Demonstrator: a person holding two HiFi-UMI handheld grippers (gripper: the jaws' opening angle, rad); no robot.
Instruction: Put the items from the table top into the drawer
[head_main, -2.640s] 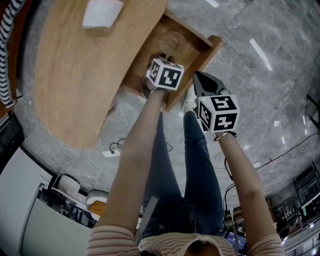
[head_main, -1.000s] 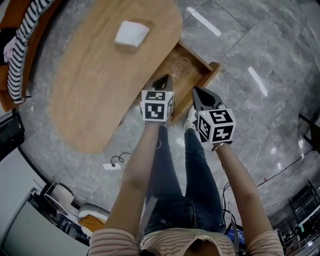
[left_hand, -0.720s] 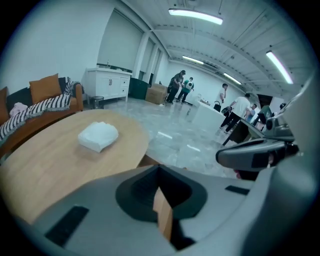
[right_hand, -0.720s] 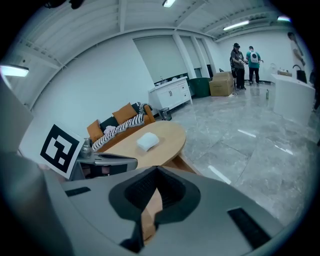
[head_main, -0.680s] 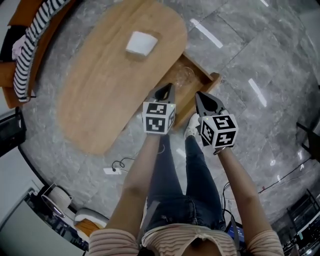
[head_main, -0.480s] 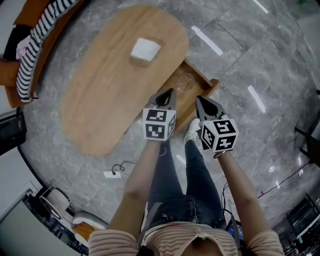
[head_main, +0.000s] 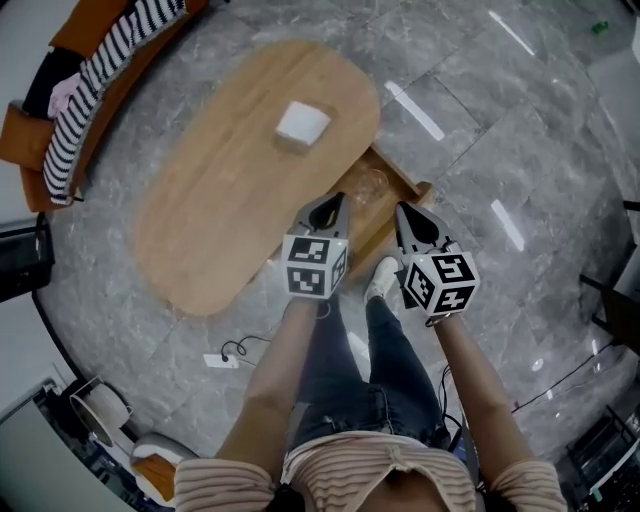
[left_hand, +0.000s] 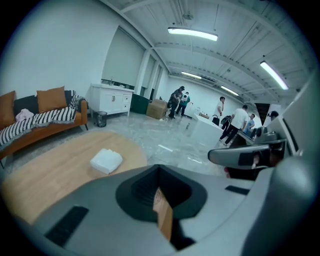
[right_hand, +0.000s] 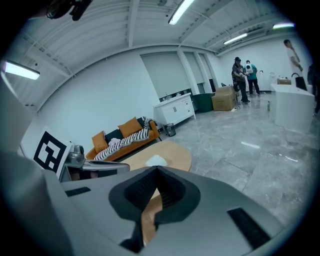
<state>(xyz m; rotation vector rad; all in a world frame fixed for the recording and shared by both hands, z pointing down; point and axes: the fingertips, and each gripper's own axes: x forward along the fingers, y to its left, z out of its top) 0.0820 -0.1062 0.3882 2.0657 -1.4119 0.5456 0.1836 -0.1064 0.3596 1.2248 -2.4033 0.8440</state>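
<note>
Left gripper (head_main: 338, 200): lower centre of the head view, over the table's near edge and the drawer. In its own view the left gripper (left_hand: 159, 168) has its jaws closed tip to tip. Nothing is held; only the wood of the table shows through the slot behind the tips. It touches nothing.

Right gripper (head_main: 402, 210): just right of the left one and level with it in frame, over the front of the drawer. In its own view the right gripper (right_hand: 157, 169) also has its jaws together at the tip, empty and clear of every surface.

Table (head_main: 220, 200): oval, wood, running from upper centre to centre left of the head view.

White pack (head_main: 302, 122): on the table top toward its upper end, well apart from both grippers. It lies flat and alone. It also shows at centre left of the left gripper view (left_hand: 106, 161) and small, just above the jaw tips, in the right gripper view (right_hand: 156, 160).

Drawer (head_main: 416, 190): pulled out from the table's right side, centre of frame, open.

Glass (head_main: 372, 184): clear, inside the drawer. Whether it stands or lies I cannot tell.

Sofa (head_main: 30, 140): orange, far upper left, with a striped cloth (head_main: 105, 70) over it.
</note>
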